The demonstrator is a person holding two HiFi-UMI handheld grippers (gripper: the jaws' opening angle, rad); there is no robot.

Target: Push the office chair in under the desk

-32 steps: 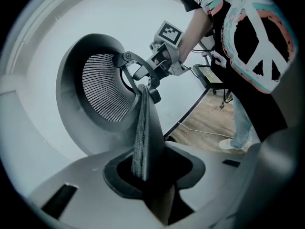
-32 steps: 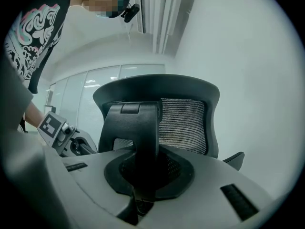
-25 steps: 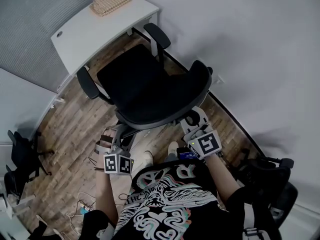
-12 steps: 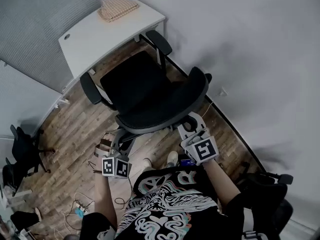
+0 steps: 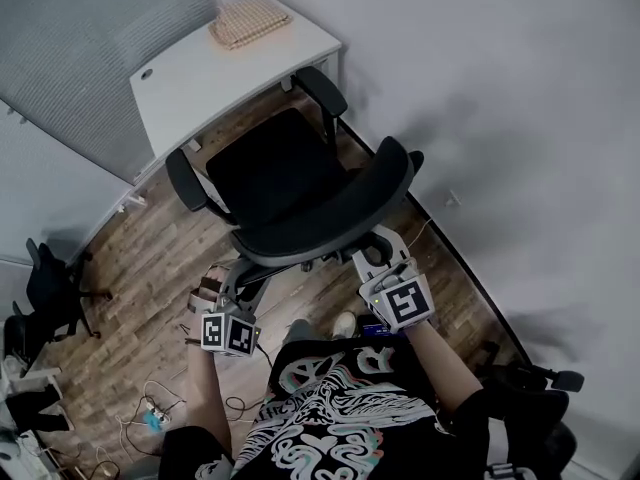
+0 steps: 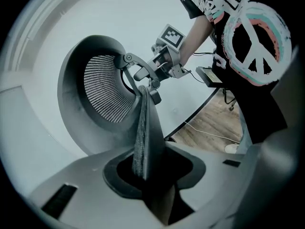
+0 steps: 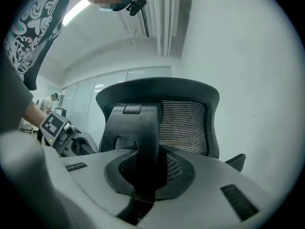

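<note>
Head view | arms forward | left gripper (image 5: pixel 240 271), right gripper (image 5: pixel 377 250): jaws clamp office chair (image 5: pixel 275 173) backrest

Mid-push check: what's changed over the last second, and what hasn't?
The chair has rolled slightly closer to the desk, and the person has followed it. Nothing was taken hold of or let go: the left gripper and right gripper stay clamped on the backrest. The seat is still mostly out from under the desk.

Woven mat (image 5: pixel 250 20), second black chair (image 5: pixel 55 288)
</note>
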